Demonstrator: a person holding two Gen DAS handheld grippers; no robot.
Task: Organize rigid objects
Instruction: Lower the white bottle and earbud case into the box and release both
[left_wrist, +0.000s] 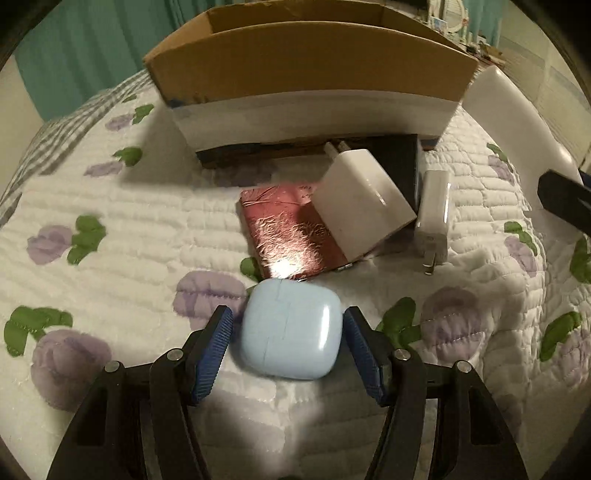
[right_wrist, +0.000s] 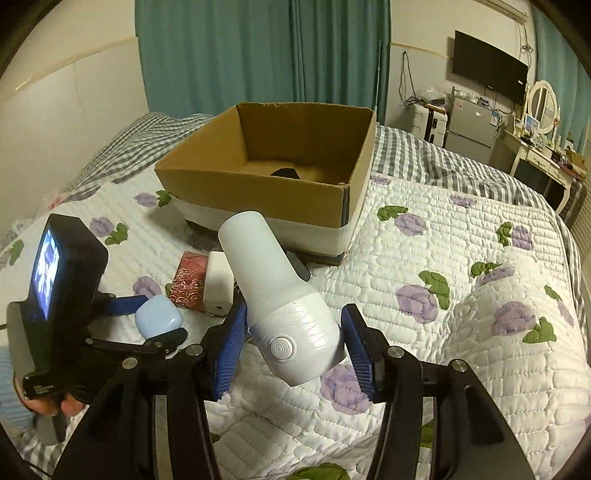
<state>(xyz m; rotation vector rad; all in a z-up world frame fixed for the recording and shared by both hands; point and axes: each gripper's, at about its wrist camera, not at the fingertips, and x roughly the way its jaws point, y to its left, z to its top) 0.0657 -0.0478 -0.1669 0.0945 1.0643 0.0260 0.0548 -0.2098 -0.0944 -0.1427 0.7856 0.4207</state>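
A light blue earbuds case (left_wrist: 290, 328) lies on the quilt between the pads of my left gripper (left_wrist: 288, 325), whose jaws stand open on either side of it, with small gaps. The case also shows in the right wrist view (right_wrist: 159, 319), with the left gripper (right_wrist: 147, 314) around it. My right gripper (right_wrist: 295, 332) is shut on a white cylindrical device (right_wrist: 280, 295) and holds it above the bed; its far end shows in the left wrist view (left_wrist: 517, 118). An open cardboard box (right_wrist: 273, 173) stands behind, holding a dark item (right_wrist: 284, 172).
A red foil box (left_wrist: 291, 232), a white charger block (left_wrist: 364, 206) leaning on it, and a second white plug adapter (left_wrist: 434, 221) lie before the box (left_wrist: 306, 70). A flowered quilt (right_wrist: 461, 295) covers the bed. A desk, mirror and TV stand at far right.
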